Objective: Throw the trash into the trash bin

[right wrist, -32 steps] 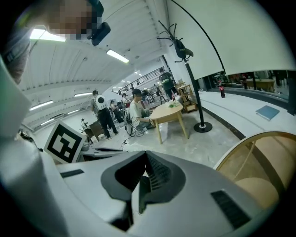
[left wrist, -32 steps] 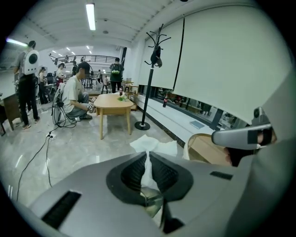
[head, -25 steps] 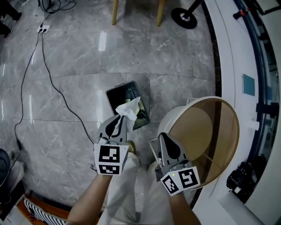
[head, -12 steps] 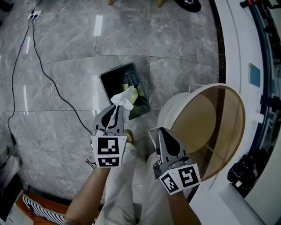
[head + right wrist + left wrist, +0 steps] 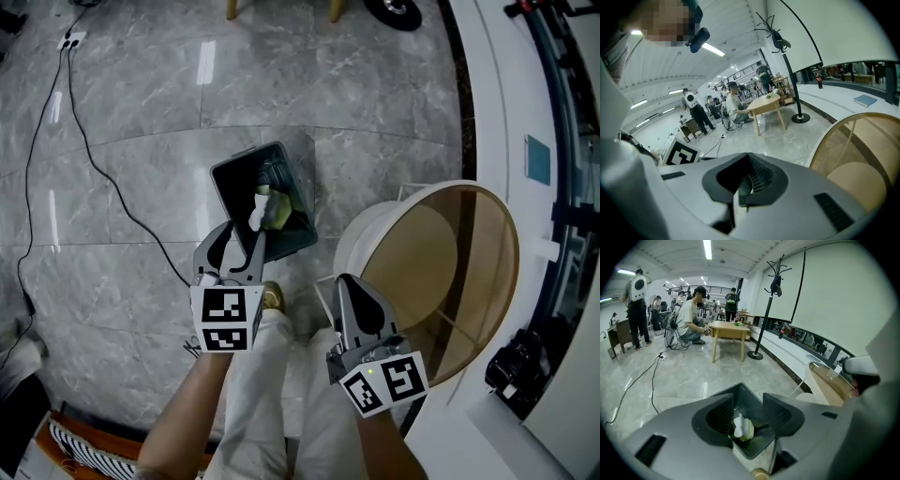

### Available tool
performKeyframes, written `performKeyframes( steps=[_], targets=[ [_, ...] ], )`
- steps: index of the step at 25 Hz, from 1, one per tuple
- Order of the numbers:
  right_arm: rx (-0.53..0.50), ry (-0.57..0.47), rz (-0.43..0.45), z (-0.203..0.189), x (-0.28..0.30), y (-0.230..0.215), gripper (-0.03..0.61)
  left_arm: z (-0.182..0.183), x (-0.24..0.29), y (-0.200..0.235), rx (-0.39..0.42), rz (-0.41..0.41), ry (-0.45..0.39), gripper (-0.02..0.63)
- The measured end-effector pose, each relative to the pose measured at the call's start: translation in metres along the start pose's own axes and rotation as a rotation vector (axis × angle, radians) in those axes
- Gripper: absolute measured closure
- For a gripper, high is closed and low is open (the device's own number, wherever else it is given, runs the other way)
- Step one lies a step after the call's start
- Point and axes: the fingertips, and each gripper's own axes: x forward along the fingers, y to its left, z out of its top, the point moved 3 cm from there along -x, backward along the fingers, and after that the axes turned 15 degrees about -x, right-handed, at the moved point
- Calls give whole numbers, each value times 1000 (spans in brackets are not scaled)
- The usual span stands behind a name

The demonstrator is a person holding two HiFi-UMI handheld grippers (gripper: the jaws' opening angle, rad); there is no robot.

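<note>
A dark square trash bin stands on the marble floor, straight ahead of my left gripper. A crumpled white tissue lies free inside the bin's mouth next to yellowish trash. The left jaws are opening and nothing touches their pads. In the left gripper view the tissue shows in the bin beyond the parted jaws of the left gripper. My right gripper hangs beside it, shut and empty; the right gripper view shows the right gripper with its pads together.
A round wooden-topped piece with a white rim stands close on the right. A black cable runs over the floor at left. A coat stand's base and wooden table legs are farther off. People stand and crouch in the background.
The left gripper sank toward the bin and its jaws parted. The white tissue left the jaws and now lies in the bin. The right gripper barely moved.
</note>
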Motion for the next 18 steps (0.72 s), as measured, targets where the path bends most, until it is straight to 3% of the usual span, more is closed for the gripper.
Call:
performKeyframes(
  steps=[9, 14, 18],
  targets=[
    [-14, -6, 9, 12, -19, -10, 561, 3, -12, -26, 9, -17, 3, 425],
    [-34, -8, 38, 34, -44, -5, 561, 20, -47, -46, -42, -30, -3, 581],
    [-24, -15, 61, 64, -76, 1, 561, 45, -86, -75, -64, -50, 18, 594]
  ],
)
